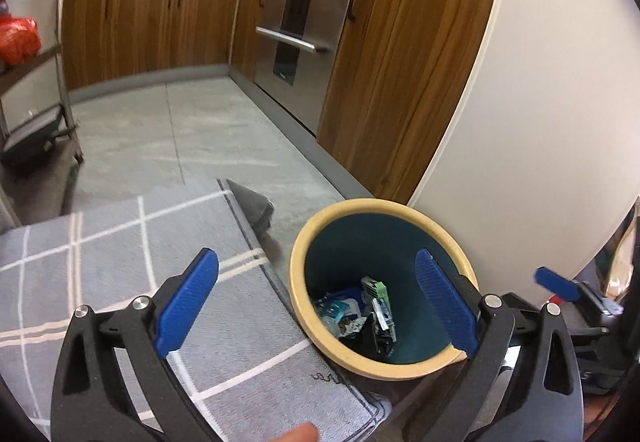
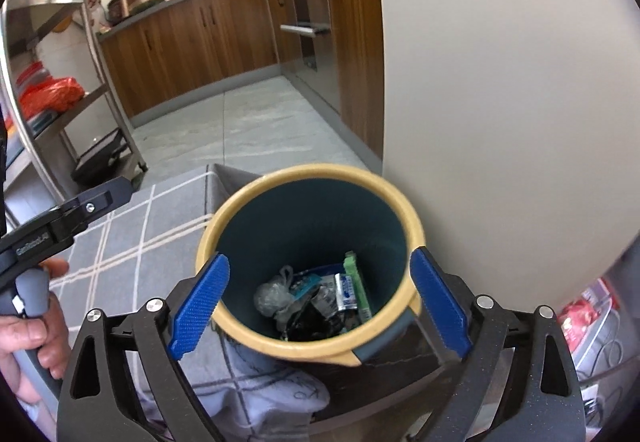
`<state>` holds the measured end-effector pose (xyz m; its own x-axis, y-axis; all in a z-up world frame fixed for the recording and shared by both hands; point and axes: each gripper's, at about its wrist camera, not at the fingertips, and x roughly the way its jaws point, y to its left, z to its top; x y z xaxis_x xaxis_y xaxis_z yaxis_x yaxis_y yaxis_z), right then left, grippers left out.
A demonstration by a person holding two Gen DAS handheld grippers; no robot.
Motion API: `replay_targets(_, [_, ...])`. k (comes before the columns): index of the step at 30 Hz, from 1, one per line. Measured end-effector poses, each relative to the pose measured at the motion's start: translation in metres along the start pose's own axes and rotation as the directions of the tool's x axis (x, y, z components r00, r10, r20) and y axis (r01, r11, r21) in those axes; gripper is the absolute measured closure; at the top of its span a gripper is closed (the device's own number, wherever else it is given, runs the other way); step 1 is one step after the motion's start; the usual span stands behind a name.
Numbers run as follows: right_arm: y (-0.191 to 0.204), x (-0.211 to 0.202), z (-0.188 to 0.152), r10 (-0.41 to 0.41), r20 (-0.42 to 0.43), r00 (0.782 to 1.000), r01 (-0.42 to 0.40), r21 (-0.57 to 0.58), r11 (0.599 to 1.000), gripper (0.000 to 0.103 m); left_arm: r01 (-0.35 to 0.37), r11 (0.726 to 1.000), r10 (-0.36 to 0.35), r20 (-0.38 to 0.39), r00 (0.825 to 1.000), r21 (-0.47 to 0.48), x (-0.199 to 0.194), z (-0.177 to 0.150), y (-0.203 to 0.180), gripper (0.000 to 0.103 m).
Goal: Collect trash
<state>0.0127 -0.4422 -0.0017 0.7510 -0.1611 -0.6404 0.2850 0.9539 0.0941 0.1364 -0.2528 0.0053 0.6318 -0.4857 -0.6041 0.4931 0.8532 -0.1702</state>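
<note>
Left wrist view: left tongs spread wide, empty, above the checked cloth and bin; trash lies at the bin bottom.

Right wrist view: right tongs spread wide, empty, straddling the bin rim.

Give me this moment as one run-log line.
left gripper: open, empty | right gripper: open, empty, above trash bin | wrappers: inside bin | checked cloth: beside bin
</note>
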Motion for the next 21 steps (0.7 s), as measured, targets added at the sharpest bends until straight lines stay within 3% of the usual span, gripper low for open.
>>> replay_targets(4, [-0.002, -0.023, -0.007, 0.000, 0.047, 0.999, 0.000, -0.014, 1.000, 0.009, -0.064, 0.998, 0.063, 0.005, 0.998, 0.029, -0.010, -0.009, -0.007, 0.006])
replay_targets(15, [-0.015, -0.064, -0.031, 0.023, 0.109, 0.994, -0.018, -0.045, 0.999, 0.008, -0.085, 0.995, 0.085, -0.006, 0.996, 0.044, -0.036, -0.042, -0.025, 0.006])
replay_targets(21, [-0.023, -0.078, -0.034, 0.028, 0.154, 0.988, -0.025, -0.018, 1.000, 0.007, -0.074, 0.997, 0.073, 0.032, 0.997, 0.035, -0.054, -0.047, -0.031, 0.006])
